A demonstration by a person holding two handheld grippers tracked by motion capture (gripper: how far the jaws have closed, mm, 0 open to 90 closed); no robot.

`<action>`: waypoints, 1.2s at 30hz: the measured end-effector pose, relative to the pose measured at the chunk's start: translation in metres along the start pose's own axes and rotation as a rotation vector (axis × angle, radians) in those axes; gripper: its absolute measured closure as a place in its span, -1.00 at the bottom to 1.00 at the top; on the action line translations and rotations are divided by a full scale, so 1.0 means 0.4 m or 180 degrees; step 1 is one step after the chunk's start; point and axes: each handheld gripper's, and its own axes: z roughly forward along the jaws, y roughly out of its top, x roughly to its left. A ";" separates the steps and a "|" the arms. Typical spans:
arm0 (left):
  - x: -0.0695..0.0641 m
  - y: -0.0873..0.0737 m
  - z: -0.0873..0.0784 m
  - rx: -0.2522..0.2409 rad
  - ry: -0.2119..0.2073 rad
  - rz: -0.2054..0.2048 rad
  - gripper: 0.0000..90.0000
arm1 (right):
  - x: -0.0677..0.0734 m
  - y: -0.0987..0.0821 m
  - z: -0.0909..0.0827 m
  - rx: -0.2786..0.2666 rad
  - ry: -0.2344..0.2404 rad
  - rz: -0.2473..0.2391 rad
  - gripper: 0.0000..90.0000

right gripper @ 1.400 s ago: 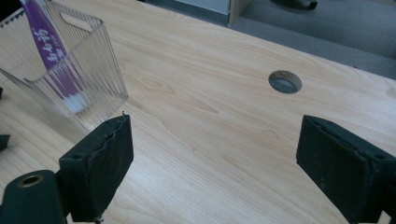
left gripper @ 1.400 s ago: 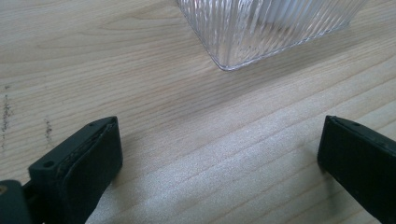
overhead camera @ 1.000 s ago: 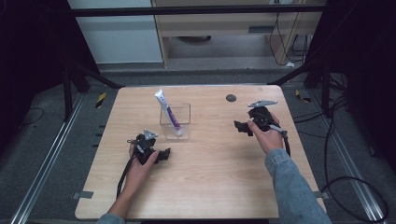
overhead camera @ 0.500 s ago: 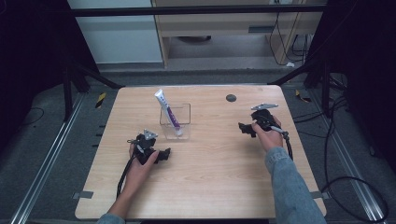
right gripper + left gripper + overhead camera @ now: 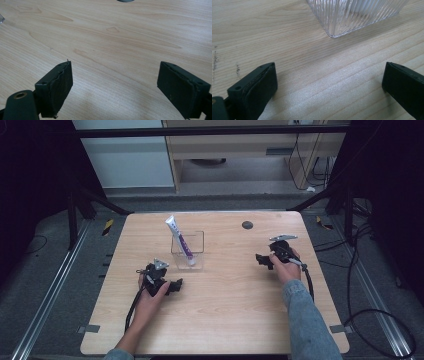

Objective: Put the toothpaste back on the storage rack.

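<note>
A clear ribbed plastic box stands near the middle of the wooden table, with a white and purple tube leaning in it. Its ribbed corner shows at the top of the left gripper view. My left gripper rests on the table just left of and in front of the box, jaws wide apart with bare wood between them. My right gripper sits low over the right side of the table, open, with nothing between its pads.
A small dark round disc lies on the table near the far edge, and its rim shows in the right gripper view. Cables trail off the table's right side. Metal rails run along the floor on both sides.
My right hand has sunk toward the table and shifted slightly right. The left hand, the box and the tube have not moved.
</note>
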 end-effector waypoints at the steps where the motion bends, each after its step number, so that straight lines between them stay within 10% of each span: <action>1: 0.000 0.000 0.000 0.0000 0.0000 0.0000 -1.00 | 0.000 0.000 0.000 0.0000 0.0000 0.0000 -0.70; 36: 0.000 0.000 0.000 0.0001 0.0000 0.0001 -1.00 | -0.003 -0.047 0.064 0.0060 -0.0288 0.0078 -0.87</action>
